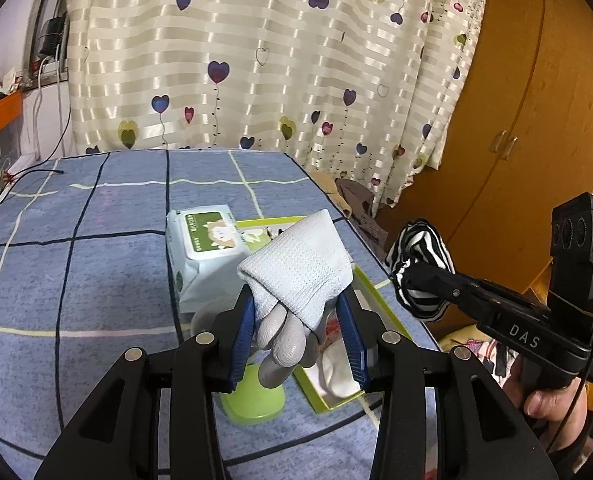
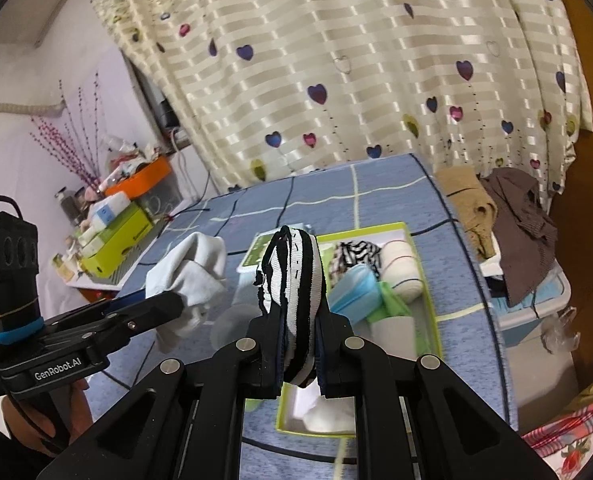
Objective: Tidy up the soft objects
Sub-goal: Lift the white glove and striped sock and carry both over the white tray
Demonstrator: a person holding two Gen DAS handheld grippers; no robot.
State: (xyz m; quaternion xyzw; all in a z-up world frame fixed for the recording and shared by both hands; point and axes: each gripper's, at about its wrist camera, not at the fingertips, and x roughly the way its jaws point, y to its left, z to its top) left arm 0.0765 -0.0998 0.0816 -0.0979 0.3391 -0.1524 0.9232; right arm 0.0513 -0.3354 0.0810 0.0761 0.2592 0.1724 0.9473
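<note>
The left gripper [image 1: 296, 320] is clamped on a pale grey knitted work glove [image 1: 296, 276], its jaws held fairly wide by the bunched fabric. The right gripper [image 2: 300, 340] is pinched nearly closed on a black-and-white striped folded cloth [image 2: 294, 280]. Both items hang clear above the blue checked bedcover [image 1: 96, 264]. Between and below them lies the shallow green-rimmed cardboard tray [image 2: 430, 280], already holding a rolled cream sock [image 2: 400, 270], a light blue face mask [image 2: 354, 288] and another striped piece.

Judgement: the step in hand is carrying each item to the tray. To do it well, lower one gripper at a time over a free corner, let the cloth touch the tray floor before releasing, and keep the loose glove fingers inside the rim.

Limits of view: the tray's near end is hidden behind both grippers, so its free space cannot be confirmed. A green object beneath the left gripper is partly covered and unidentifiable. The striped cloth's type cannot be made out.
</note>
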